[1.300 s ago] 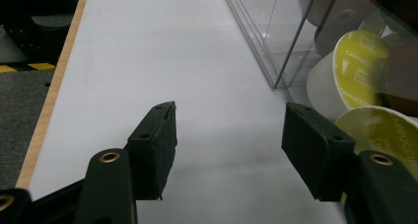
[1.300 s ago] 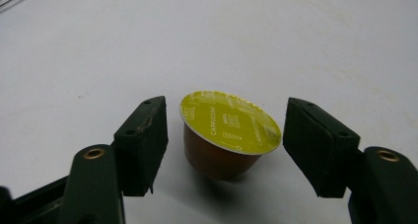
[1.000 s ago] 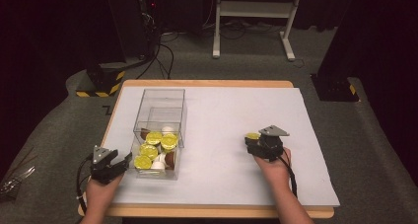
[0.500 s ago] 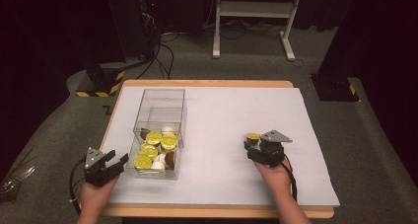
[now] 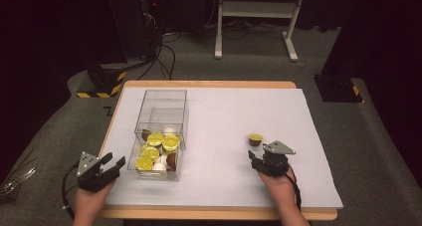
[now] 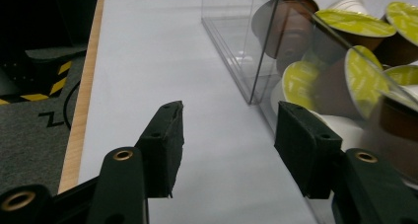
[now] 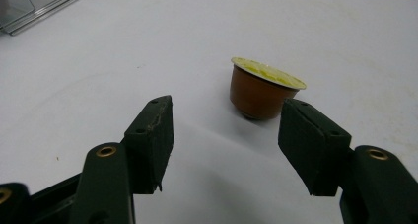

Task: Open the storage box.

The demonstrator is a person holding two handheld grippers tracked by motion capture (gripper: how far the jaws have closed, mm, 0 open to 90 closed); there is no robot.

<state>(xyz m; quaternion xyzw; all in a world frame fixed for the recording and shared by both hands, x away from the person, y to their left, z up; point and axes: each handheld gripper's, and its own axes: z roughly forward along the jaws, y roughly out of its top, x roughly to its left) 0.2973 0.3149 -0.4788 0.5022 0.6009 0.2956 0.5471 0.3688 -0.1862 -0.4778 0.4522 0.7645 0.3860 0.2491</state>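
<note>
Right gripper view: I see 1 coffee capsule (image 7: pixel 262 90) upright just ahead of my right gripper (image 7: pixel 231 145), slightly right of centre, jaws just narrowed yet apart, nothing between them.

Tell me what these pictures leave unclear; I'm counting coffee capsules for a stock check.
- Clear box, high view: lower capsules lie under the top ones, so no full count.
- Box capsules, left gripper view: cut off by the right and top edges.
- Lone capsule, right gripper view: foil lid print too blurred to read.
- Right gripper, high view: grey plate covers its jaws.
</note>
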